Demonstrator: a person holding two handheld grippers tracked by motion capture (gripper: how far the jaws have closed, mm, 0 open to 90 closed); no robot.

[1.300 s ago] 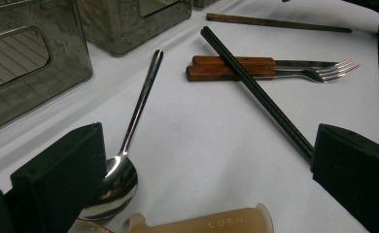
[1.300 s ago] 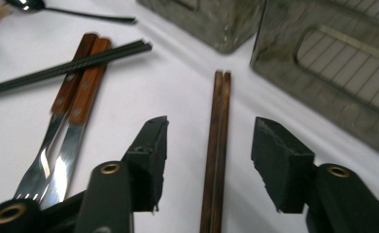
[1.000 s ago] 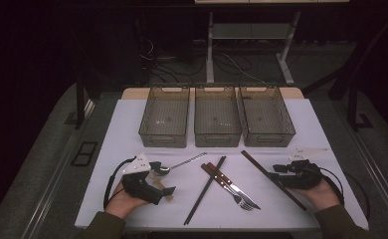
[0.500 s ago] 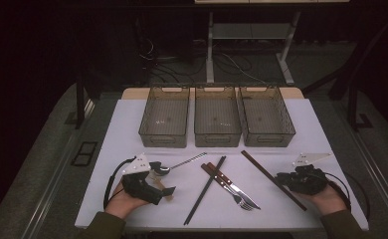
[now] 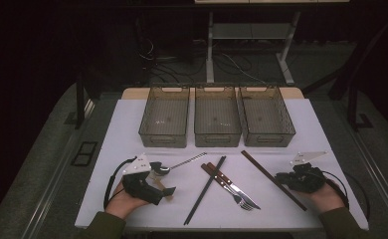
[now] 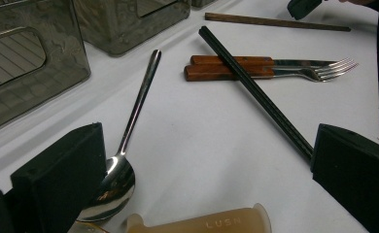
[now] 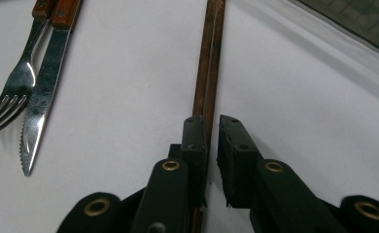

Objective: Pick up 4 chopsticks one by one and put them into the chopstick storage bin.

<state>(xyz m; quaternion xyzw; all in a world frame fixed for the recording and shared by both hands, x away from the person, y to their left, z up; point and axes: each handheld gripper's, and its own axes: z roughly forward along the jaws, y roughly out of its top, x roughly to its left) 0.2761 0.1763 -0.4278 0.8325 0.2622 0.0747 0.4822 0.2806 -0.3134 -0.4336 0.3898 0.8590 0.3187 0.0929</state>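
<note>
My right gripper (image 5: pixel 280 177) (image 7: pixel 213 127) lies low on the white table at the right. The brown chopsticks (image 5: pixel 269 175) (image 7: pixel 209 63) run between its jaws. The jaws have just been closing; one pad touches the sticks and a thin gap still shows at the other. My left gripper (image 5: pixel 163 180) (image 6: pixel 207 145) rests at the left with its jaws wide open. The bowl of a steel spoon (image 5: pixel 178 163) (image 6: pixel 139 102) lies by its left jaw. A black chopstick pair (image 5: pixel 205 189) (image 6: pixel 255 92) ends near its right jaw.
A fork and a knife with wooden handles (image 5: pixel 229 185) (image 6: pixel 236 68) lie mid-table under the black chopsticks. Three clear bins (image 5: pixel 164 119) (image 5: pixel 217 119) (image 5: pixel 266 117) stand in a row at the back. A tan cylinder (image 6: pixel 202 224) lies in front of the left gripper.
The right gripper's jaws have narrowed around the brown chopsticks. The left gripper and the cutlery have not moved.
</note>
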